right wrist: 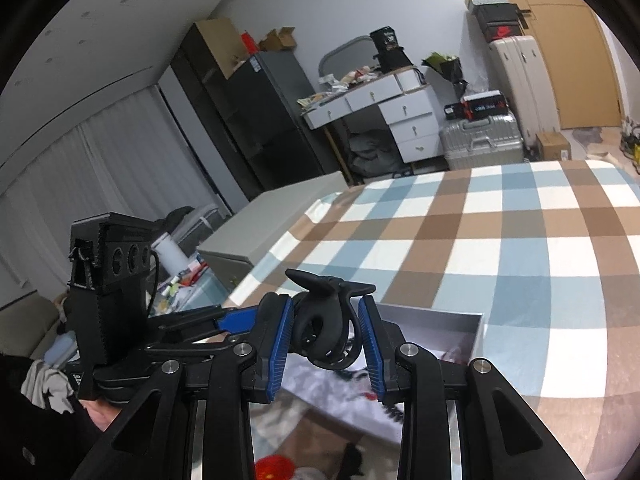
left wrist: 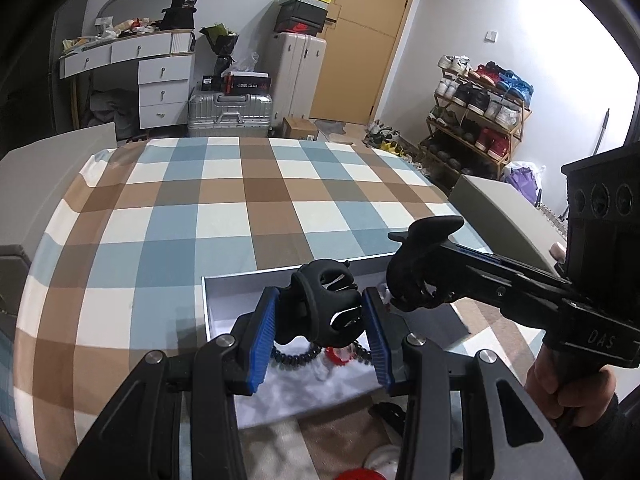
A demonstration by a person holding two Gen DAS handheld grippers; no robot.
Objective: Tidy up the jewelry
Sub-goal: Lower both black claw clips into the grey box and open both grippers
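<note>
My left claw (left wrist: 322, 322) pinches a black plastic hair claw clip (left wrist: 320, 304) between its blue pads; my right claw (right wrist: 326, 340) is clamped on a second black hair clip (right wrist: 324, 320). Both hang over the shallow white open box (left wrist: 224, 304) on the checked bed (left wrist: 224, 200), which lies at six o'clock, just beneath, with coiled black hair ties (left wrist: 292, 356) inside. The right clip sits at two o'clock from my left. "DAS" (left wrist: 600, 340) reads on the right handle.

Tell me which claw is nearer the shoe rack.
Right. The right claw comes in from the shoe rack side; the left claw sits farther from it, over the box. Each grips a clip.
</note>
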